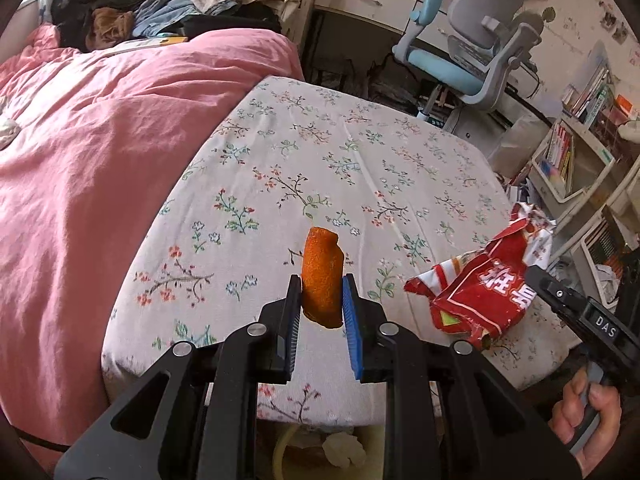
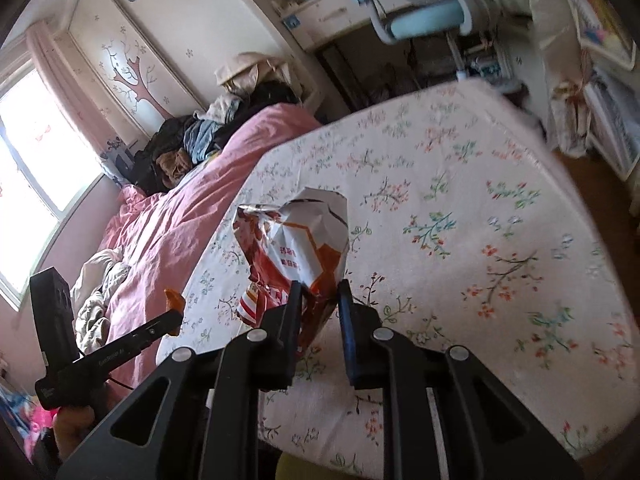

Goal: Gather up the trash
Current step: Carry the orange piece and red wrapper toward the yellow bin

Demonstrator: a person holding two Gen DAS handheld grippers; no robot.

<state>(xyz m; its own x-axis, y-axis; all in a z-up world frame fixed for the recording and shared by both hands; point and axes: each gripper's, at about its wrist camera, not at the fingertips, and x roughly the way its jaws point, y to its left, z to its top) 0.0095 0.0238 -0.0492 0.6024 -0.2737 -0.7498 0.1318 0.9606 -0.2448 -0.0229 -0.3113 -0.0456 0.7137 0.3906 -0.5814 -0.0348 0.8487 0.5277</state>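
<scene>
Writing: "DAS" on the right gripper point(image 1: 538, 276) body; Chinese characters on the red snack bag point(image 1: 486, 280), not legible
Left gripper point(image 1: 322, 300): clamped on an orange peel point(image 1: 322, 280), upright between the pads, above the floral sheet point(image 1: 320, 152)
Right gripper: pinching the crumpled bag's lower edge, bag raised off the bed
Peel versus bag: near, apart
Beside: pink duvet point(image 1: 100, 152)

Black gripper point(image 1: 321, 300), blue pad point(image 1: 352, 320).

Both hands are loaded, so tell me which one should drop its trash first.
Left, probably. The left gripper holds the orange peel directly above the bin opening at the bed's foot; the right gripper holds the snack bag off to the side.
</scene>
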